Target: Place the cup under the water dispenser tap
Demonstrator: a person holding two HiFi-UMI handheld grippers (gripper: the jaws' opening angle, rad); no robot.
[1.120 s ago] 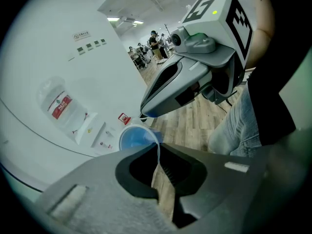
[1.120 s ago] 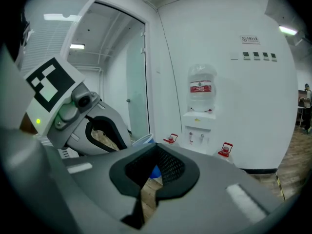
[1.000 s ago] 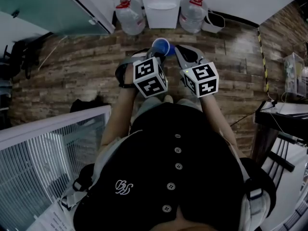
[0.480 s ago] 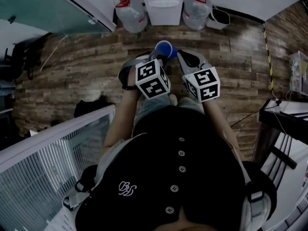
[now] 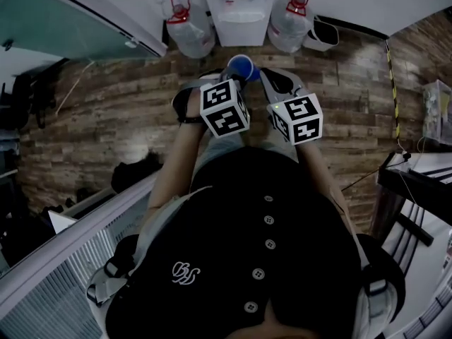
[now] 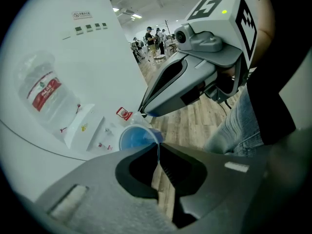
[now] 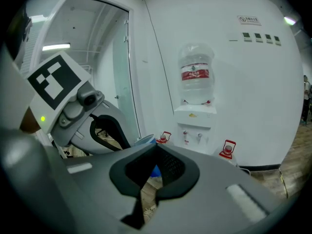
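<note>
A blue plastic cup [image 5: 240,66] hangs over the wooden floor in front of me, and my left gripper [image 5: 233,77] is shut on its thin rim. In the left gripper view the cup [image 6: 138,138] sits just beyond the closed jaws of that gripper [image 6: 157,152]. My right gripper [image 5: 266,74] is beside it, shut, with nothing seen between its jaws [image 7: 156,147]. The white water dispenser [image 5: 242,9] stands ahead against the wall. It carries a bottle [image 7: 195,74] on top, and its two taps [image 7: 192,136] show above the right jaws.
Spare water bottles [image 5: 187,27] [image 5: 293,20] with red caps stand on the floor on both sides of the dispenser. A glass partition [image 5: 63,20] runs along the left. A desk [image 5: 417,182] with cables is at the right. People [image 6: 153,35] stand far off down the room.
Both grippers and the cup have moved forward toward the dispenser, which now sits nearer with its bottles. The grip on the cup is unchanged.
</note>
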